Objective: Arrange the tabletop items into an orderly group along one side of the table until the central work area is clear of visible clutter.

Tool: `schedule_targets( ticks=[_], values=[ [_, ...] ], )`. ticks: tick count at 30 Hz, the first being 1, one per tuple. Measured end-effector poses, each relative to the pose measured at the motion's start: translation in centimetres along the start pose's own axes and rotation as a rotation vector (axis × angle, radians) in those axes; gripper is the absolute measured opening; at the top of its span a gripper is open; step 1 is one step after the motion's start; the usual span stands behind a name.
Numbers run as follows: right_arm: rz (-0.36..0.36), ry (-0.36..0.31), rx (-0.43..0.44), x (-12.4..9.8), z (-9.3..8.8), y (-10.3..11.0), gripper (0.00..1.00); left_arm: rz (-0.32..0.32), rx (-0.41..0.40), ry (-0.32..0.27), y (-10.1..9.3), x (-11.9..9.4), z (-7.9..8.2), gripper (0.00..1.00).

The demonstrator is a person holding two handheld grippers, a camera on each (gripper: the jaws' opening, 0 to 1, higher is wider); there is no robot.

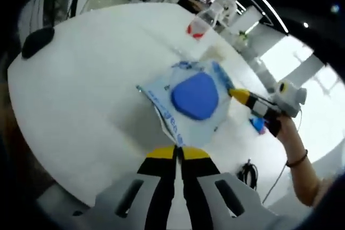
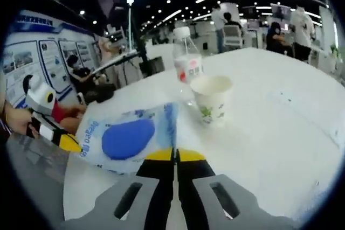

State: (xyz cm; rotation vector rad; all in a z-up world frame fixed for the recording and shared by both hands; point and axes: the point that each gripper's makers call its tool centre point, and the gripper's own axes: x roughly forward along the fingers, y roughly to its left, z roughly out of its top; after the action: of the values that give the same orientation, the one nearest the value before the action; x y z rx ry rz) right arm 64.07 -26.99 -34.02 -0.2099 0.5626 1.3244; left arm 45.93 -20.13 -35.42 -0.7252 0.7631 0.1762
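A clear plastic bag (image 1: 197,98) printed in blue, with a blue pad inside, hangs between both grippers above the white round table (image 1: 81,111). My left gripper (image 1: 178,153) is shut on the bag's near edge. At the bag's far corner, my right gripper (image 1: 240,95) comes in from the right, held by a hand. In the right gripper view, the right gripper (image 2: 175,155) is shut on the bag (image 2: 126,138), and the left gripper (image 2: 67,143) holds its other side. A paper cup (image 2: 211,98) and a plastic bottle (image 2: 187,63) stand just beyond.
The bottle (image 1: 202,22) and cup (image 1: 213,53) stand near the table's far edge. A black flat object (image 1: 38,41) lies at the far left rim. A black cable (image 1: 248,173) lies near the right edge. Wide bare tabletop (image 2: 280,133) lies right of the cup.
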Motion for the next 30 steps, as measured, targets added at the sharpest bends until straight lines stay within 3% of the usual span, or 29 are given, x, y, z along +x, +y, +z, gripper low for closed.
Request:
schedule_targets(
  ticks=[5, 11, 14, 20, 30],
  values=[
    [-0.083, -0.037, 0.030, -2.2, 0.3, 0.5, 0.01, -0.037, 0.024, -0.030, -0.5, -0.9, 1.2, 0.00],
    [-0.138, -0.081, 0.189, -5.3, -0.3, 1.1, 0.01, -0.067, 0.063, -0.048, -1.1, -1.4, 2.5, 0.00],
    [-0.175, -0.109, 0.197, -7.0, -0.5, 1.0, 0.01, -0.089, 0.080, -0.073, -1.8, -1.3, 3.5, 0.00],
    [-0.249, -0.141, 0.197, -9.6, -1.2, 0.9, 0.01, -0.142, 0.106, -0.062, -3.7, -0.4, 3.8, 0.00],
    [-0.392, -0.188, 0.317, -13.9, -2.5, -0.5, 0.01, -0.216, 0.204, -0.023, -7.2, 1.9, 4.1, 0.00]
  ],
)
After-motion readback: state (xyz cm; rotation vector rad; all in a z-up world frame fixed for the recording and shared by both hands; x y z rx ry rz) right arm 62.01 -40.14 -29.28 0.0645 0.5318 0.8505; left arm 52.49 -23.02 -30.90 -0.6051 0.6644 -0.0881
